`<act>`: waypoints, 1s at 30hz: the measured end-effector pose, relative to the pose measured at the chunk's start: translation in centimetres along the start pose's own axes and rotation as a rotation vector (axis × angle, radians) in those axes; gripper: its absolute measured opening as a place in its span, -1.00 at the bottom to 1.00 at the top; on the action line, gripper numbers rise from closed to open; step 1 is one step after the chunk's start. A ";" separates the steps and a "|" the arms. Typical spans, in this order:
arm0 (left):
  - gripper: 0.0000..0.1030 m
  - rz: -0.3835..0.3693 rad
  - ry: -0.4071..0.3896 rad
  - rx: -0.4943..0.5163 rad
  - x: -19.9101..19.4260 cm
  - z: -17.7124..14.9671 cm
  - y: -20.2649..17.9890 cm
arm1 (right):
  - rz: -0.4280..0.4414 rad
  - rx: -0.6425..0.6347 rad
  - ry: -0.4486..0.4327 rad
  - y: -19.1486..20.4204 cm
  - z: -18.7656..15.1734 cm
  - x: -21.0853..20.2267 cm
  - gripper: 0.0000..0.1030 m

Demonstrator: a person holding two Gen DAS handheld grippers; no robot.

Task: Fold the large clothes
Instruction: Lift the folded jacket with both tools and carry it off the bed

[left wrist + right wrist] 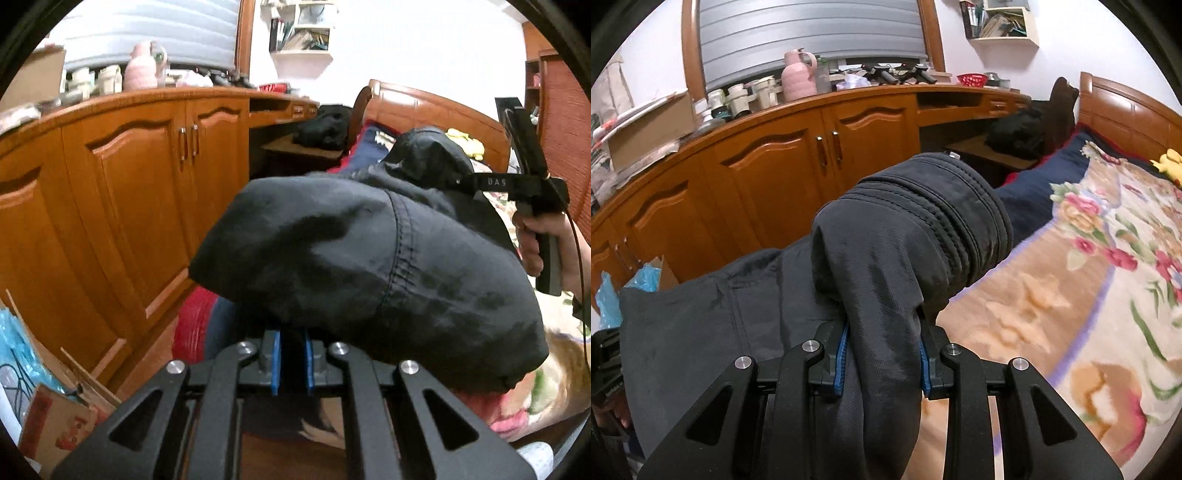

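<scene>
Both tools grip one dark garment (369, 258) held above the floral bed (1089, 295): left tool (293, 363) nearly together on thin cloth, right tool (882, 362) clamped on a thick bunch. Cloth hides their tips; a hand (535, 240) shows at right edge.

Home bedroom: floral-blanketed bed (1089, 280), wooden headboard (1126, 110), cluttered cabinets (768, 173).

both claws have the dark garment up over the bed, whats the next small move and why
Probably lower it onto the floral blanket: the left claw and right claw are each shut on the dark garment, which hangs bunched in the air, not flat enough to fold.
</scene>
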State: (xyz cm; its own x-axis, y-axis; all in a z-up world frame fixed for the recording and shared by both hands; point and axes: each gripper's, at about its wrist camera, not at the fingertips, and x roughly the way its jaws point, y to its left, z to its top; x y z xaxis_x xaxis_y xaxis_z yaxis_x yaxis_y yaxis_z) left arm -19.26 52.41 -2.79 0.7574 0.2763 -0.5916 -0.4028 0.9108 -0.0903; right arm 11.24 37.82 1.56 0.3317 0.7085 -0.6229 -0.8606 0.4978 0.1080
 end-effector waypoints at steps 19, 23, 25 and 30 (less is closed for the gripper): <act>-0.33 0.027 -0.031 -0.016 -3.0 1.0 -0.4 | -0.140 -0.005 0.041 -1.9 -5.6 -3.9 0.15; -0.24 0.030 -0.054 0.003 -4.6 1.5 -1.3 | -0.054 -0.017 0.010 -0.2 -6.5 -5.8 0.16; -0.19 0.032 -0.066 0.013 -5.5 1.7 -1.7 | -0.021 -0.042 0.006 1.2 -6.9 -6.4 0.16; -0.06 0.019 -0.085 0.035 -7.5 2.4 -3.0 | 0.120 -0.058 0.022 4.3 -9.0 -8.1 0.16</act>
State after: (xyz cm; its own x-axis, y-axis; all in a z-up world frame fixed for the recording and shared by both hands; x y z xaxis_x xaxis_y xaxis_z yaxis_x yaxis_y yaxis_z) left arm -22.48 48.34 3.81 0.7914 0.3175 -0.5224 -0.4007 0.9148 -0.0510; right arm 1.32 29.72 0.09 0.2172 0.7497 -0.6251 -0.9147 0.3798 0.1378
